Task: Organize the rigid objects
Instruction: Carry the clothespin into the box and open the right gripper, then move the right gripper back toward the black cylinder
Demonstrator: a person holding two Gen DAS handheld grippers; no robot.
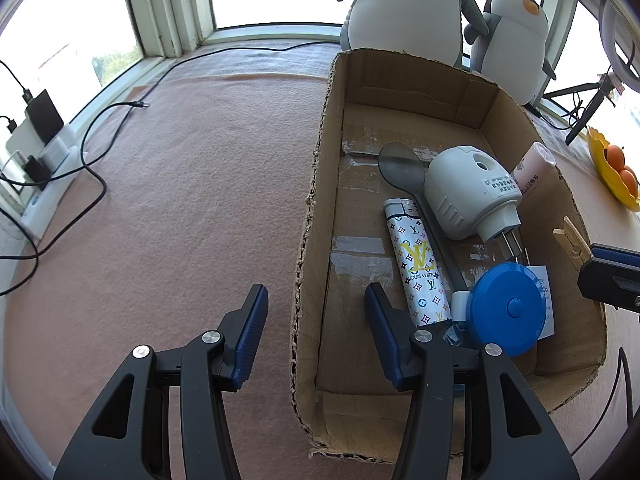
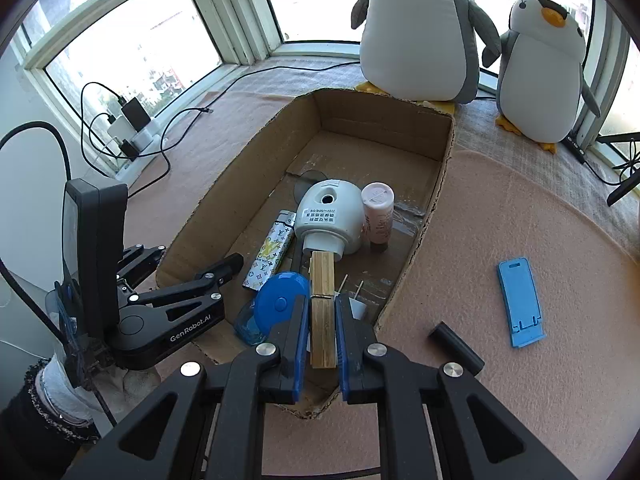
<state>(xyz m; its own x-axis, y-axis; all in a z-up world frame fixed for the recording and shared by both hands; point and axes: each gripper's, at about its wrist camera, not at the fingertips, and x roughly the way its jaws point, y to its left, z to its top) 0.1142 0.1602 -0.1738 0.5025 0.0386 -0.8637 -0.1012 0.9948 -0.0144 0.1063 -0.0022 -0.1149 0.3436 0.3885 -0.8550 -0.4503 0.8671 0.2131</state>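
Note:
A cardboard box lies on the pink cloth. In it are a grey spoon, a white plug-in device, a patterned lighter, a blue round tape measure and a pink tube. My left gripper stands astride the box's left wall, jaws apart, one finger inside and one outside. My right gripper is shut on a wooden clothespin, held over the box's near end just in front of the white device. A blue phone stand and a black cylinder lie on the cloth to the right of the box.
Two penguin plush toys stand behind the box by the window. A power strip with chargers and cables sits far left. A yellow bowl of oranges is at the right. A person's sleeve shows lower left.

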